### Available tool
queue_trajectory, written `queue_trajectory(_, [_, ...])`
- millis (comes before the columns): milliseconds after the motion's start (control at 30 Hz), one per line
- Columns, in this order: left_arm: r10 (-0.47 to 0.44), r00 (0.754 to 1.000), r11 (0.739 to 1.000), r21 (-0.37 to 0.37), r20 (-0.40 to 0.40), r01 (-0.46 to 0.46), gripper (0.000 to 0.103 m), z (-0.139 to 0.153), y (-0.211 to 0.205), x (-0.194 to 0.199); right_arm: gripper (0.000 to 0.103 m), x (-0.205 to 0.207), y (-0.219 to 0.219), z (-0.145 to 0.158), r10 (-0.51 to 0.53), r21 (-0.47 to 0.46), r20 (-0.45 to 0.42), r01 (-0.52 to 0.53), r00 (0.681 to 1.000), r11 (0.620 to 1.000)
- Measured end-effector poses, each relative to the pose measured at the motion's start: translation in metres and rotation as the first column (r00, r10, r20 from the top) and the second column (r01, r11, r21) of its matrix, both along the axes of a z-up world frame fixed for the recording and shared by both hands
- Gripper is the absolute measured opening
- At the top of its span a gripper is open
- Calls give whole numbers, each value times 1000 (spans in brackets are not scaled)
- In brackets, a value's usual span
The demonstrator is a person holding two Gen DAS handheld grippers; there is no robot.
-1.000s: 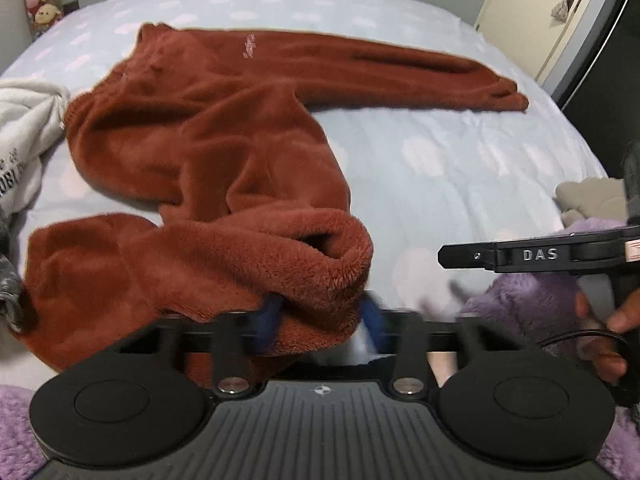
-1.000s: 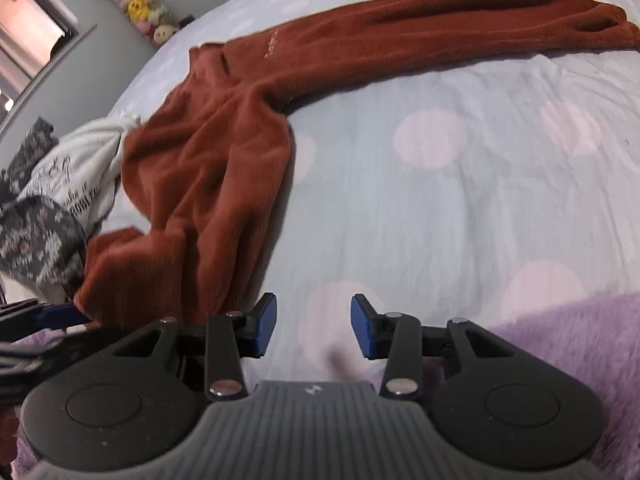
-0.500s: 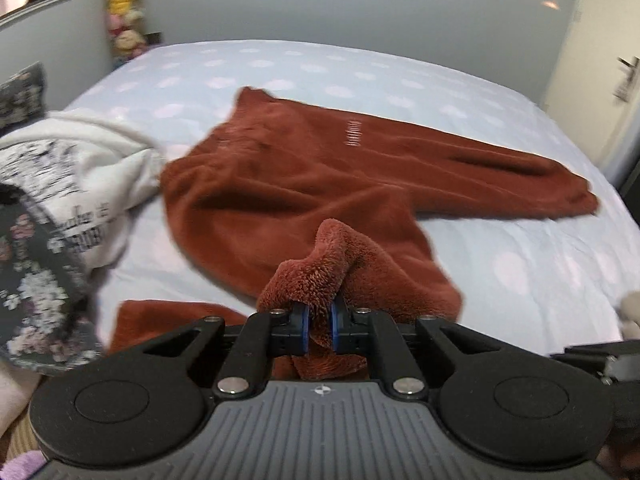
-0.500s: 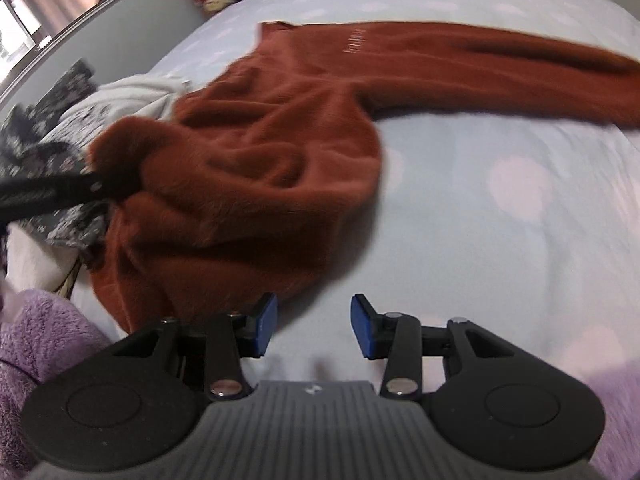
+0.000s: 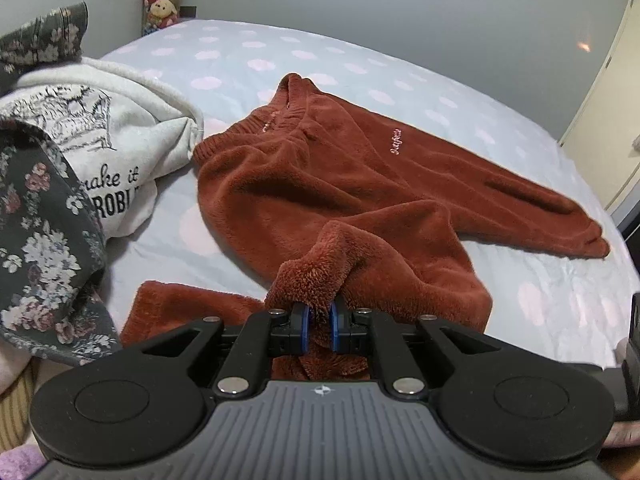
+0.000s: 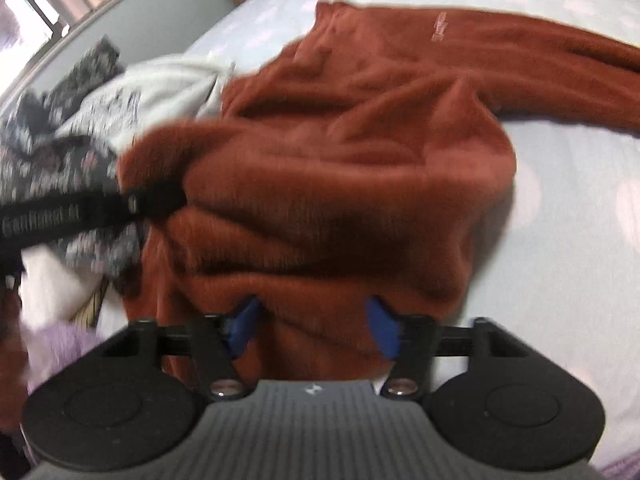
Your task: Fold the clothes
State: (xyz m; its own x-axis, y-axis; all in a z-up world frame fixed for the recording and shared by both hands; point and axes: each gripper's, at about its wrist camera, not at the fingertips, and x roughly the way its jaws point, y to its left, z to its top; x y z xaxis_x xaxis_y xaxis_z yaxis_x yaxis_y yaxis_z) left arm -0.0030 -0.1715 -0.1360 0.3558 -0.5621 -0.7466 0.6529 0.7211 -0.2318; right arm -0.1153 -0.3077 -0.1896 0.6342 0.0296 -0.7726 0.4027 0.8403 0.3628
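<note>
The left gripper [image 5: 319,327] has its jaws clamped on the rust fleece sweater's [image 5: 340,184] hem; the right gripper [image 6: 314,330], beside it, is closing its jaws around the fleece.

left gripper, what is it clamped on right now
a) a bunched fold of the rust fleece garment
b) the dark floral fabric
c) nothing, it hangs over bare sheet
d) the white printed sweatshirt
a: in the left wrist view the left gripper has its blue pads pressed on a bunched fold of the rust fleece garment, while the white printed sweatshirt and the dark floral fabric lie off to the side.
</note>
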Motion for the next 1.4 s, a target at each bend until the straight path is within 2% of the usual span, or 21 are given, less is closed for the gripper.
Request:
queue_trajectory(33, [-2,1000,1000,-17,-9,2,11,0,1,2,0,2,-1,4,-10,-18,12,10,1000,1000])
queue_trajectory(133, [2,1000,998,-61,-19,-3,13,1,4,6,0,6,-6,22,-48,-127,49,54,998,990])
queue_trajectory(233, [3,1000,997,-77,-19,-4,16,3,4,8,0,5,-18,38,-86,-191,72,98,994,977])
queue_trajectory(333, [4,1000,998,-65,-21,-6,16,2,4,9,1,6,-27,43,-67,-167,46,74,997,983])
queue_trajectory(467, [12,1000,999,-43,-20,-13,24,2,6,8,15,-2,-19,39,-26,-119,7,26,1000,993])
queue_trajectory(533, [19,1000,999,-28,-20,-20,30,1,7,8,48,-7,-13,33,-8,-81,-13,7,1000,997])
queue_trajectory(600, [26,999,1000,-13,-20,-26,37,0,8,8,53,-9,-7,23,7,-24,-29,-8,1000,1000])
queue_trajectory(667, [32,999,1000,0,-20,-32,37,-1,9,7,63,-6,0,13,25,25,-54,-24,998,999])
queue_trajectory(700, [31,999,1000,-1,-22,-32,37,-1,10,7,71,-3,3,8,32,44,-69,-29,997,999])
queue_trajectory(733, [32,999,999,-2,-22,-32,37,0,10,6,74,1,5,2,33,62,-81,-28,996,998])
queue_trajectory(867, [54,998,999,-3,-32,-54,39,0,18,9,74,14,6,-19,-3,127,-106,17,994,992])
queue_trajectory(900, [63,997,998,3,-32,-63,39,0,20,10,71,17,5,-23,-17,136,-104,31,994,990])
queue_trajectory(933, [72,997,997,9,-33,-72,39,-1,22,11,51,19,5,-25,-28,142,-98,42,995,989])
queue_trajectory(1000, [86,995,996,12,-44,-86,39,-2,26,14,21,19,5,-25,-37,144,-83,49,996,988])
queue_trajectory(1033, [92,994,996,10,-52,-91,39,-2,29,15,16,18,4,-22,-42,137,-72,52,997,989])
queue_trajectory(1233, [82,994,997,-3,-68,-83,39,1,30,14,11,-15,-11,27,-107,28,51,106,993,994])
queue_trajectory(1400, [30,998,999,-18,-57,-31,46,7,20,3,10,-48,-49,69,-212,-80,124,223,969,972])
